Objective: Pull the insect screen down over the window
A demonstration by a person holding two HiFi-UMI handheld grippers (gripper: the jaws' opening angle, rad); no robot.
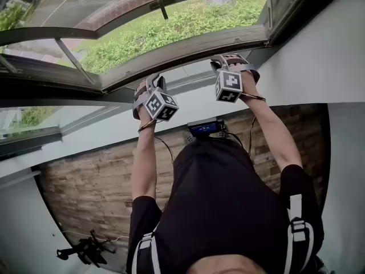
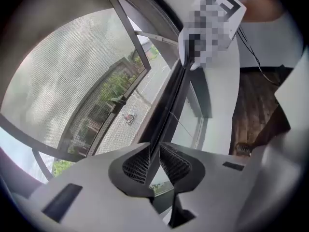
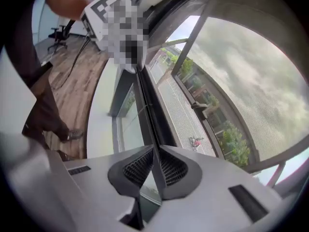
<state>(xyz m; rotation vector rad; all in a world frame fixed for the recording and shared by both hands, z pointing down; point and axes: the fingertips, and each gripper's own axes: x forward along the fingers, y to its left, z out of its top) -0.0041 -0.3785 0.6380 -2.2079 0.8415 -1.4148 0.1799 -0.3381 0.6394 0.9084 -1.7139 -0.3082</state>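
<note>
Left gripper view: our left gripper [image 2: 154, 150] pinches the screen bar [image 2: 169, 103] running toward one o'clock. Right gripper [image 3: 155, 151] pinches likewise, so we pull evenly.

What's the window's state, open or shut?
Open: the sash is swung outward, with greenery showing beneath it.

Bright overcast daylight through window [image 1: 171, 16]; interior dimmer, shadows soft. Heavy fisheye warp, dark vignette corners in gripper views; close foreground soft.
</note>
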